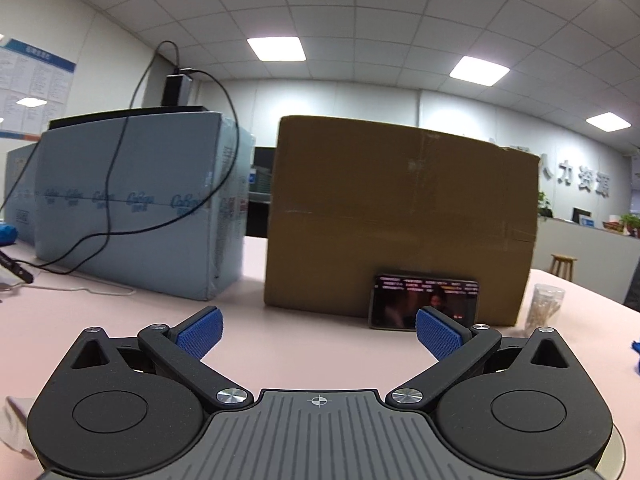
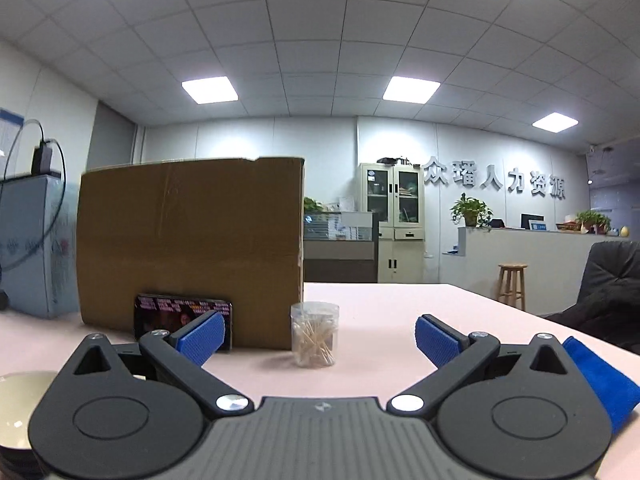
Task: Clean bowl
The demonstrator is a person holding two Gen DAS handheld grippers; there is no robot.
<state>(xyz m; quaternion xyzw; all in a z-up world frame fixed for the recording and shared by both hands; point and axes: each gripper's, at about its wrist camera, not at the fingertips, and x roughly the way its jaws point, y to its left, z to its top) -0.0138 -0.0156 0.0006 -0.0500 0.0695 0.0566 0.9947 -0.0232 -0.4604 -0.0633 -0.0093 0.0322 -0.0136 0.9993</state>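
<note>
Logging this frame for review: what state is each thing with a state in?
Left gripper: open, empty.
Right gripper: open, empty.
Pale round bowl: on table, untouched.
Blue folded cloth: lying on table.
Black phone: screen on, leaning against brown cardboard box.
Clear plastic toothpick jar: upright.

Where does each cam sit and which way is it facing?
Left wrist: on the left gripper, roughly level over the pink table, facing the cardboard box and blue packs; open blue-padded fingers show.
Right wrist: on the right gripper, level, facing the toothpick jar; bowl left, blue cloth right; open fingers show.
Shared: box, phone, jar.
</note>
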